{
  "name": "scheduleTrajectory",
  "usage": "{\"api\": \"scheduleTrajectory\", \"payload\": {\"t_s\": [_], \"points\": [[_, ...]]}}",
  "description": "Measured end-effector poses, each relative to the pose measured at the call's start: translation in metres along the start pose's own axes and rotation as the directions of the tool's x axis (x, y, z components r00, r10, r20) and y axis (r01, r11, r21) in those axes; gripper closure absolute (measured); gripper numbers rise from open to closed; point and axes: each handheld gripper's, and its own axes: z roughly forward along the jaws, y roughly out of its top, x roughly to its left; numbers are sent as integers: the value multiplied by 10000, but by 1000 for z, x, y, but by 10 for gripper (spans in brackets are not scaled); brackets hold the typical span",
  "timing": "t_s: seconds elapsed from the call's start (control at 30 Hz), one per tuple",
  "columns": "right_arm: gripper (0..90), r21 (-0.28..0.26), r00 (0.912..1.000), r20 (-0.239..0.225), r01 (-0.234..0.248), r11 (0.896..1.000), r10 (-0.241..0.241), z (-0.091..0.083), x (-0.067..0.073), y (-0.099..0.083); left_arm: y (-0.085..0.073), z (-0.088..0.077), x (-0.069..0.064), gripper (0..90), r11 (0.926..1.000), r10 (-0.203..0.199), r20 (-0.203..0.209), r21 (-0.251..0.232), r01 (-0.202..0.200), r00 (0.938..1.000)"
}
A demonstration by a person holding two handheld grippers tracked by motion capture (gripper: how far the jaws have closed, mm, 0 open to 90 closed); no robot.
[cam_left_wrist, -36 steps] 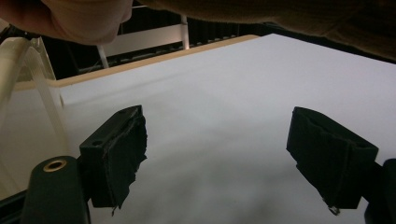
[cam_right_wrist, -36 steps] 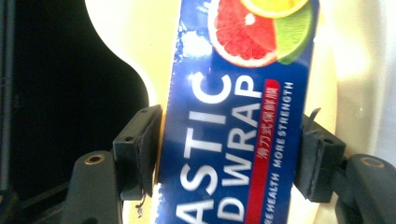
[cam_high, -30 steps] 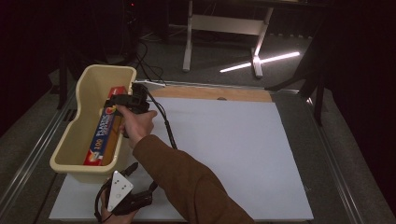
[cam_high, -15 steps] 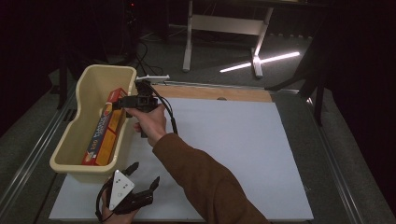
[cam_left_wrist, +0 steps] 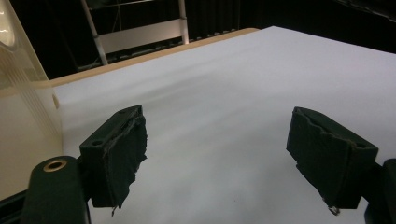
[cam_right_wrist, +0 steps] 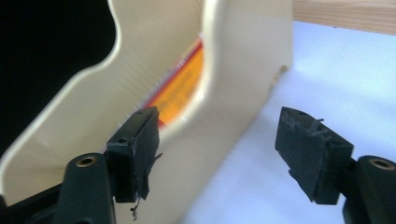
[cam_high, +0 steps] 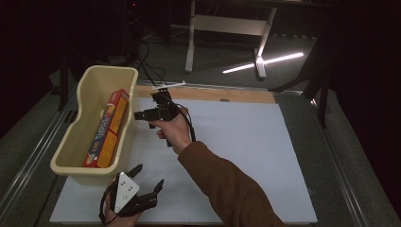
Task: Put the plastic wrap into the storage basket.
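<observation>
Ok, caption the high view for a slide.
Right gripper, jaws open and empty, beside cream tub holding a box; left gripper open near table edge.

Cream plastic tub [cam_high: 73,156] sits at the white table sheet's [cam_high: 246,161] left edge; orange-and-red cardboard box [cam_high: 107,130] inside the tub, along its right wall.

High view overhead, gripper views low, sharing tub [cam_high: 90,142]

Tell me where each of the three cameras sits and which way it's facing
High view: above the near side, looking forward and down on the table; forearm, both grippers.
Left gripper view: on the left gripper, looking across the white table; open jaws.
Right gripper view: on the right gripper, facing the tub; open jaws.
Shared: tub, orange box.
</observation>
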Motion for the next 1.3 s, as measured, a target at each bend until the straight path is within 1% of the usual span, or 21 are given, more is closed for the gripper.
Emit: {"api": "scheduleTrajectory", "payload": {"t_s": [0.07, 0.17, 0.27, 0.37, 0.53, 0.6, 0.67, 0.7, 0.73, 0.77, 0.8, 0.83, 0.87, 0.9, 0.93, 0.97, 1.07, 1.13, 1.2, 1.27, 1.3], "points": [[301, 54, 9998, 94, 182, 9998, -182, -4, -6, -4, 0, 0, 0, 198, 10000, 16, 3, -4, -16, 10000], [266, 229, 9979, 493, 400, 9989, -411, -8, -14, -11, 0, 1, -1, 198, 10000, 21, 16, 0, -21, 10000], [245, 369, 9909, 1112, 726, 9967, -762, -12, -22, -18, 0, 0, -1, 198, 10000, 36, 15, -8, -36, 10000], [202, 543, 9865, 1397, 787, 9954, -856, -16, -32, -26, 1, 1, 0, 198, 10000, 36, 41, 9, -36, 10000], [144, 1169, 9849, 1470, 741, 9904, -911, -19, -50, -39, 1, 1, -1, 198, 10000, 88, 52, 45, -89, 9999], [137, 1247, 9830, 1612, 685, 9898, -883, -22, -57, -45, 1, 1, 0, 198, 9999, 95, 37, 49, -95, 9999], [136, 1359, 9771, 1908, 688, 9883, -943, -24, -64, -51, 1, 1, 0, 198, 10000, 75, 30, 47, -75, 10000], [136, 1359, 9771, 1908, 688, 9883, -943, -24, -64, -51, 1, 1, 0, 198, 10000, 63, 21, 43, -63, 10000], [143, 1483, 9746, 1946, 827, 9855, -1111, -31, -72, -62, 1, 1, 0, 198, 10000, 64, 19, 40, -64, 10000], [143, 1483, 9746, 1946, 827, 9855, -1111, -31, -72, -62, 1, 1, 0, 198, 10000, 64, 19, 40, -64, 10000], [155, 1565, 9615, 2230, 1273, 9794, -1606, -36, -74, -71, 1, 1, 0, 198, 10000, 67, 19, 48, -67, 10000], [155, 1565, 9615, 2230, 1273, 9794, -1606, -36, -74, -71, 1, 1, 0, 198, 10000, 67, 19, 48, -67, 10000], [177, 1576, 9481, 2422, 1709, 9726, -2058, -43, -75, -79, 1, 1, 0, 198, 10000, 72, 18, 50, -72, 10000], [177, 1576, 9481, 2422, 1709, 9726, -2058, -43, -75, -79, 1, 1, 0, 198, 10000, 80, 17, 54, -80, 10000], [194, 1474, 9364, 2577, 2055, 9675, -2382, -52, -75, -87, 1, 1, 0, 198, 9999, 82, 14, 76, -82, 10000], [194, 1474, 9364, 2577, 2055, 9675, -2382, -52, -75, -87, 1, 1, 0, 198, 9999, 82, 14, 76, -82, 10000], [212, 1312, 9167, 2875, 2491, 9595, -2774, -65, -75, -96, 1, 2, 0, 198, 9999, 84, 25, 84, -85, 10000], [242, 1105, 9011, 2987, 2945, 9492, -3144, -79, -77, -103, 1, 2, -1, 198, 9999, 87, 29, 90, -87, 10000], [264, 974, 8997, 2931, 3084, 9462, -3234, -85, -78, -106, 1, 3, -1, 198, 9999, 56, 25, 100, -56, 10000], [283, 669, 8924, 3111, 3224, 9442, -3268, -95, -81, -111, 1, 3, -1, 198, 9998, 75, 18, 157, -76, 10000], [292, 577, 8947, 3075, 3223, 9449, -3240, -99, -84, -114, 1, 4, -1, 198, 9998, 79, 28, 174, -79, 10000]]}}
